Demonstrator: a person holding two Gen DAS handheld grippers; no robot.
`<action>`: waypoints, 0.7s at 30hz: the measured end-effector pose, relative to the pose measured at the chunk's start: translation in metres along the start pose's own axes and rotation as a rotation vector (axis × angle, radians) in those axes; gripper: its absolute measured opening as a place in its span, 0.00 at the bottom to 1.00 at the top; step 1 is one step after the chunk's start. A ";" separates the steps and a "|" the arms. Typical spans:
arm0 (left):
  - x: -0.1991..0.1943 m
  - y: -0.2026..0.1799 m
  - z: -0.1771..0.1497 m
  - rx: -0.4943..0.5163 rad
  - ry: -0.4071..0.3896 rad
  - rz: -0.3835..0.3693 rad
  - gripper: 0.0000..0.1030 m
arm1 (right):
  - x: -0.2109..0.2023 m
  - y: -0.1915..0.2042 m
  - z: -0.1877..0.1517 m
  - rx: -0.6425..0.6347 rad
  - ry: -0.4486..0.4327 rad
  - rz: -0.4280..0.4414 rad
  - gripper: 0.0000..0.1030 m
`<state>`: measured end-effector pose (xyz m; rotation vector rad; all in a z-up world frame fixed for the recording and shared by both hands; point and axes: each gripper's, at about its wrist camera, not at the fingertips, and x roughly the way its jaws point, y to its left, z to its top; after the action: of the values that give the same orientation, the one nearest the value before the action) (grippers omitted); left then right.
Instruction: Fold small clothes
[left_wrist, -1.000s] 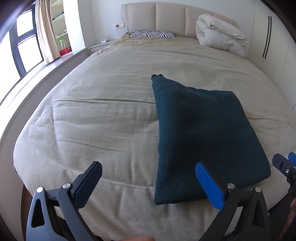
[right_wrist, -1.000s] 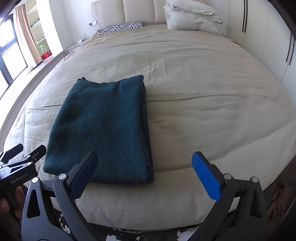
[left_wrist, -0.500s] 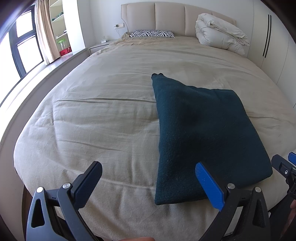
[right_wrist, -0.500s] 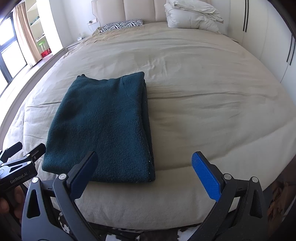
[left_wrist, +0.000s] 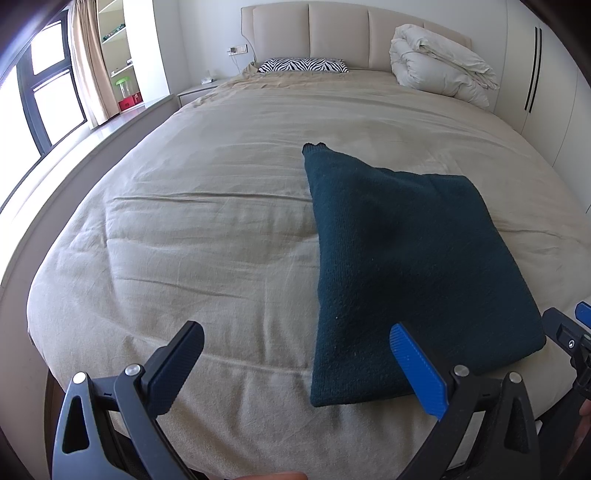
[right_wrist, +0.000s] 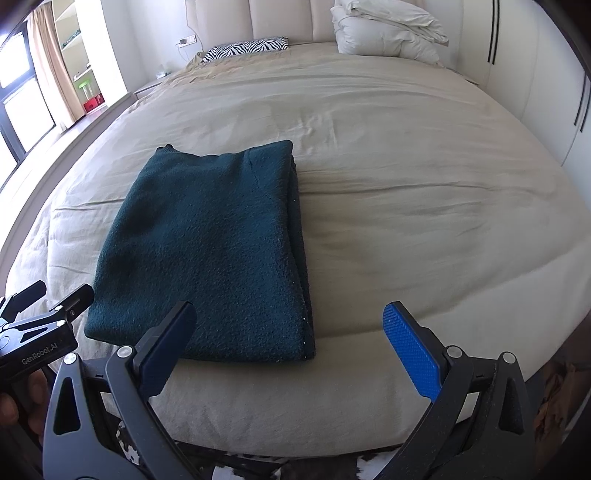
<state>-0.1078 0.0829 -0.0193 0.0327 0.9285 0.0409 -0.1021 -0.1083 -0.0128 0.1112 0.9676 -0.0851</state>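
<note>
- A folded dark teal sweater (right_wrist: 207, 251) lies flat near the foot edge of a beige-covered bed (right_wrist: 406, 184).
- The left gripper (left_wrist: 295, 373) hovers with its jaws spread wide and empty, its blue finger over the sweater's near edge.
- The right gripper (right_wrist: 291, 350) is likewise wide open, holding nothing, its dark finger over the sweater's near edge.
- At the upholstered headboard (left_wrist: 332, 33) sit a zebra-print pillow (left_wrist: 303, 65) and a bundled white duvet (left_wrist: 439, 70).

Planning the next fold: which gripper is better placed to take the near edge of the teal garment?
Left gripper, probably: its open jaws sit just before the teal garment's near edge; the right gripper points largely past it.
</note>
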 end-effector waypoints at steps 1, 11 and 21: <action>0.000 0.000 0.000 0.000 0.000 0.000 1.00 | 0.000 0.000 0.000 0.000 0.000 0.000 1.00; 0.001 0.000 -0.001 0.001 0.001 0.000 1.00 | 0.001 0.001 0.000 0.003 0.005 0.001 1.00; 0.003 0.002 -0.002 0.003 0.006 -0.006 1.00 | 0.002 0.002 -0.002 0.001 0.007 0.005 1.00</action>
<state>-0.1074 0.0855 -0.0224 0.0321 0.9343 0.0341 -0.1022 -0.1065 -0.0154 0.1146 0.9740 -0.0807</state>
